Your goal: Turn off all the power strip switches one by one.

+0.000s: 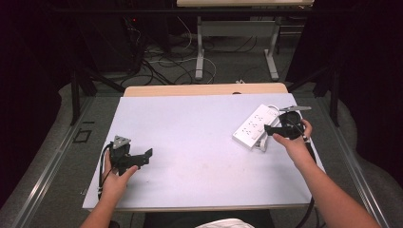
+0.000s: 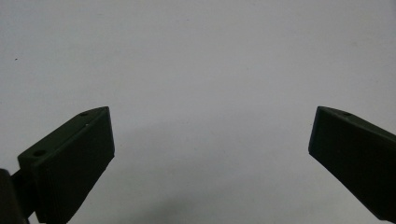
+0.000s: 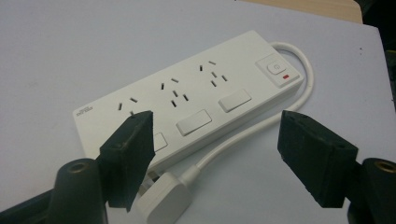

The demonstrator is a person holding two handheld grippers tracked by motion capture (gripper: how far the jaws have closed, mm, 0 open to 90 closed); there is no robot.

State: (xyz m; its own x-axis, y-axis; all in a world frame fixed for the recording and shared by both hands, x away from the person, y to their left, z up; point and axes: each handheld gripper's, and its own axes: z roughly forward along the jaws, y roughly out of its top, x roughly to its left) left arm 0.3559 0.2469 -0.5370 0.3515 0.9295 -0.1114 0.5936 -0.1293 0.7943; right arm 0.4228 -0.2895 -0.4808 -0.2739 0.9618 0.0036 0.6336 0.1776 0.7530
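- Right gripper (image 3: 215, 154) poised over white power strip (image 3: 187, 100) at table's (image 1: 190, 142) far right, jaws spread wide.
- Plug (image 3: 163, 200) and cord (image 3: 261, 126) lying just beside strip's near edge.
- Best lowered squarely astride plug, clear of cord loop, before closing.
- Left gripper (image 2: 210, 140) parked apart over bare tabletop, jaws likewise spread, holding nothing.

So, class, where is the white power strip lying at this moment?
In the high view the white power strip lies on the table's far right part, just in front of the right hand-held gripper, its plug beside it, near the open jaws.
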